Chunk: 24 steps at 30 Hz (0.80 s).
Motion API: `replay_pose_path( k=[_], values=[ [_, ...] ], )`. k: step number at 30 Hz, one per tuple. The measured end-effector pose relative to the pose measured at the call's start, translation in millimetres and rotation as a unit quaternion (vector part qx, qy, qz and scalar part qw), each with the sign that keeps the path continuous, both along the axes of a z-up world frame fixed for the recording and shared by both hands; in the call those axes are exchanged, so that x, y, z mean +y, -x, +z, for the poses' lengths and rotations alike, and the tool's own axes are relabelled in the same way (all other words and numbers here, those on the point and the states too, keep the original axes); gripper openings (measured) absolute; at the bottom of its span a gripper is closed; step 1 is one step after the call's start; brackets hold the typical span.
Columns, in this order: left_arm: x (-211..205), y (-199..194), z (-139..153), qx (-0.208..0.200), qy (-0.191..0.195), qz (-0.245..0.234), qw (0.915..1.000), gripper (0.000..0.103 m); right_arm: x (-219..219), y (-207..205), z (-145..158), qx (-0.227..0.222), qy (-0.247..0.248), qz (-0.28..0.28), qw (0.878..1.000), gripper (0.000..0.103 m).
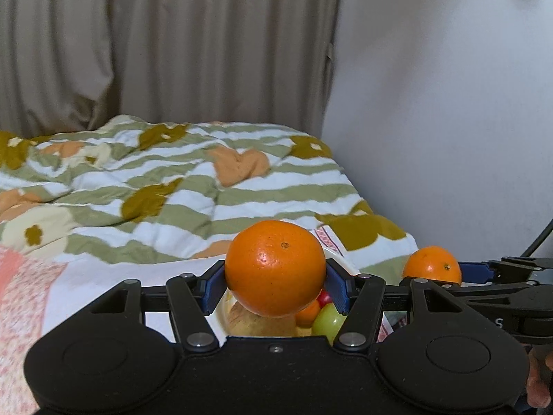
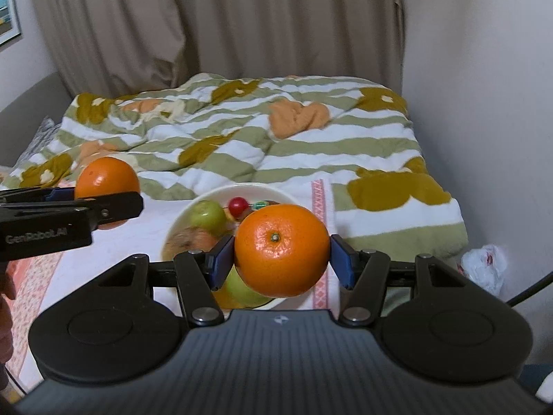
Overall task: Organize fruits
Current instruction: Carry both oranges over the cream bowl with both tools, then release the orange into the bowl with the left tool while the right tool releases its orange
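Above the fruit bowl (image 2: 172, 228), each gripper's fingers (image 2: 221, 259) clamped on an orange (image 2: 281, 249), perhaps tangerines.

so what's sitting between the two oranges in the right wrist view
In the right wrist view, the white bowl lies below and between the left gripper's orange and the right gripper's orange, holding a green apple and a small red fruit.
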<state>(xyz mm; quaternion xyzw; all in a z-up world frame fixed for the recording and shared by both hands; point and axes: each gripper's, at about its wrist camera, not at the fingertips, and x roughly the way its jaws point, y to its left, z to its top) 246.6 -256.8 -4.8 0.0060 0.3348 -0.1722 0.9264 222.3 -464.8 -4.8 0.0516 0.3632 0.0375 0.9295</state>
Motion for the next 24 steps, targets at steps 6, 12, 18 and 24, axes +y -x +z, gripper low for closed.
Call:
replay_pose_path(
  k=[6,12,18,24],
  values=[
    [-24.4,-39.6,-27.2,0.017,-0.032,-0.042,0.9985,0.064,-14.5,-19.9,-15.8,0.019,-0.009,-0.029,0.999,0.074],
    [-45.9,-62.7,-56.7,0.023,-0.079,-0.083,0.9931,0.064,-24.8,-39.2,-34.3,0.039,-0.014,-0.049,0.998,0.074],
    [-57.3,-73.2,-78.9,0.027,-0.11,-0.108,0.9877,0.064,-26.7,-49.5,-45.7,0.055,-0.015,-0.061,0.997,0.074],
    [-64.0,-73.5,-89.7,0.021,-0.128,-0.127,0.9834,0.064,-29.8,-54.7,-51.9,0.062,-0.017,-0.069,0.996,0.074]
  ],
)
